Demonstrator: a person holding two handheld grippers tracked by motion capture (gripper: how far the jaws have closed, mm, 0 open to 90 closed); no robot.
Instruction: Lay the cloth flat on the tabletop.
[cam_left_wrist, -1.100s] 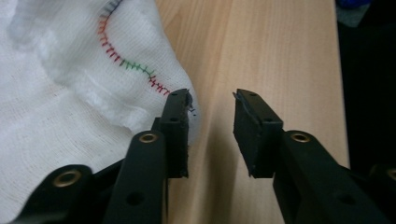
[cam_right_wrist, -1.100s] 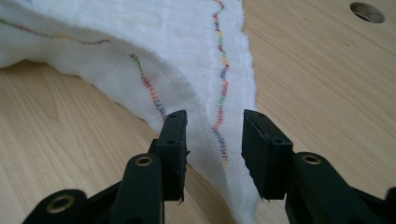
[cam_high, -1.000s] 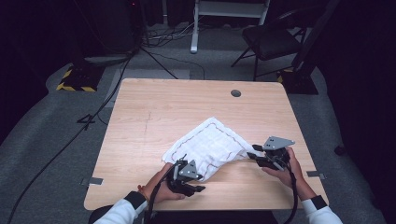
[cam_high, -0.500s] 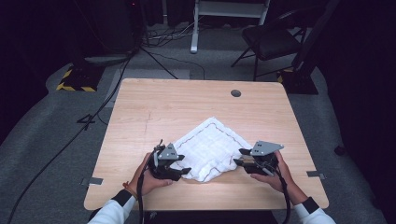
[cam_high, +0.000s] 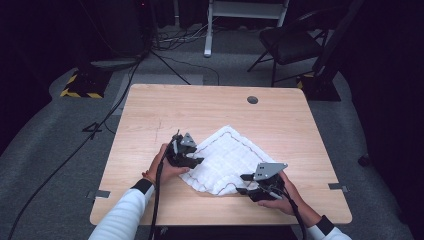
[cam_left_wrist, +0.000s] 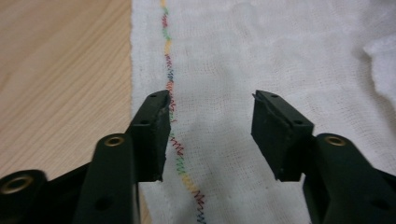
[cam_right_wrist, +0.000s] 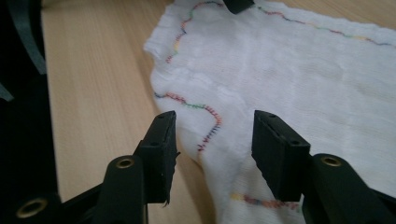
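On table (cam_high: 150, 115), near the front: white cloth (cam_high: 227, 157) lying spread, mostly flat, rumpled along near edge. Coloured zigzag stitching along hem. Looks like flattening or folding in hand, both grippers set at opposite edges ahead of a pinch.

Left gripper (cam_high: 197, 161) over left edge; jaws have just been closing, now about half open, straddling the stitched hem (cam_left_wrist: 170, 88), cloth below the pads (cam_left_wrist: 154, 135), nothing pinched. Right gripper (cam_high: 244, 184) at near corner; jaws have just been opening, about half open, a puckered fold of cloth (cam_right_wrist: 210, 126) between them, not clamped.

Next move, by judgement: lower each pair onto its edge, close on hem, then lift together. Risk: catching one layer only at the rumpled corner.
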